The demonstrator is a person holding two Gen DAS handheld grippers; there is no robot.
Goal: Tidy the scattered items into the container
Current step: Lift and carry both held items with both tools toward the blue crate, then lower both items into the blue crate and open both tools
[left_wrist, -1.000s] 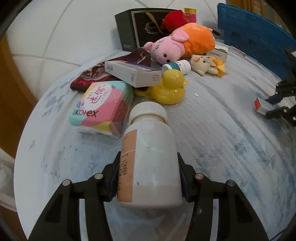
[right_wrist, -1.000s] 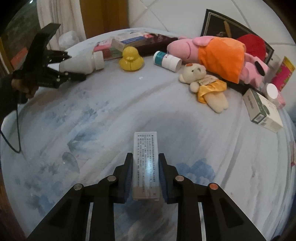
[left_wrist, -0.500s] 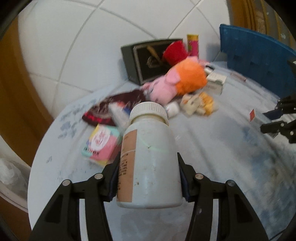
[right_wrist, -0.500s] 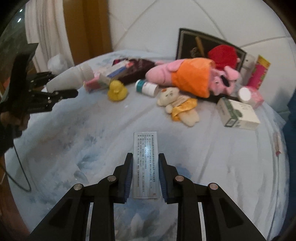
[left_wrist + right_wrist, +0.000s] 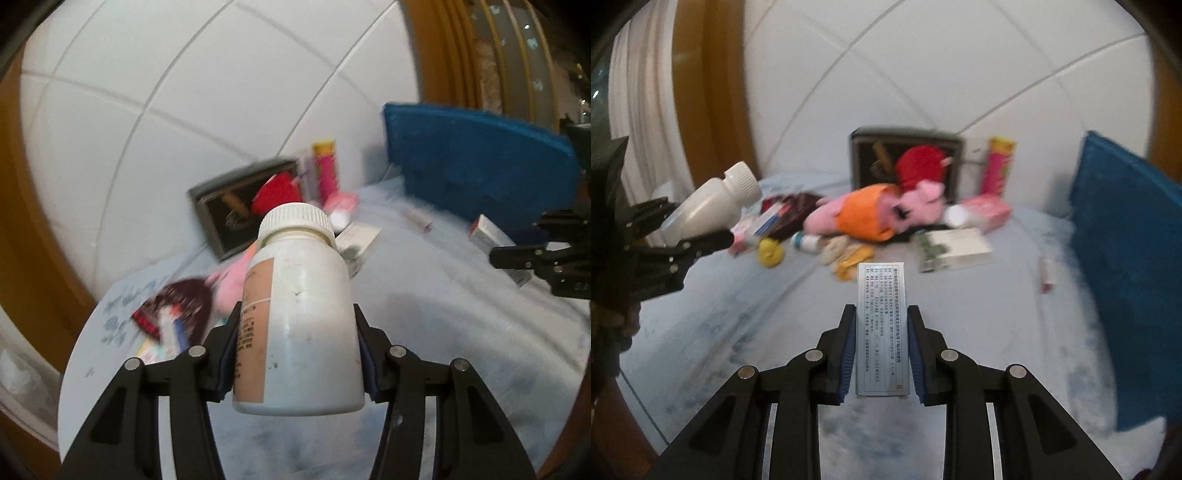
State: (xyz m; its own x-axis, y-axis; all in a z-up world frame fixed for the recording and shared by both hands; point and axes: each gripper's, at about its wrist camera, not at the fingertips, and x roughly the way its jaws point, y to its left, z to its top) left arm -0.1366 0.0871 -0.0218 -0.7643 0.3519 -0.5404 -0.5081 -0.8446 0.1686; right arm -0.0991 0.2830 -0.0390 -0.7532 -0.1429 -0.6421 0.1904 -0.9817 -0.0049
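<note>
Two items are in hand at once, both lifted clear of the pale blue patterned desk [image 5: 738,332]. At far left of the right wrist view, the left gripper [image 5: 295,354] has its fingers [image 5: 225,354] clamped on the sides of a white plastic pill bottle with a ribbed cap and tan label [image 5: 299,325], cap pointing forward and up. Behind it lie a dark red patterned pouch [image 5: 798,206], a small yellow rubber duck [image 5: 771,252], then a pink plush pig in an orange dress [image 5: 871,214] in front of a dark framed box [image 5: 905,155], and a green-and-white carton [image 5: 953,251]. In the middle foreground the right gripper [image 5: 881,354] has its fingers [image 5: 847,354] closed on a slim silver printed medicine box [image 5: 882,325], held lengthwise. At far right stands the blue fabric container [image 5: 1126,266], at the desk's edge. The step appears to be the carry of both items toward that container. Next, each hand likely needs to clear the blue wall, reach over the opening, and only then release; the opening itself is not visible here.
</note>
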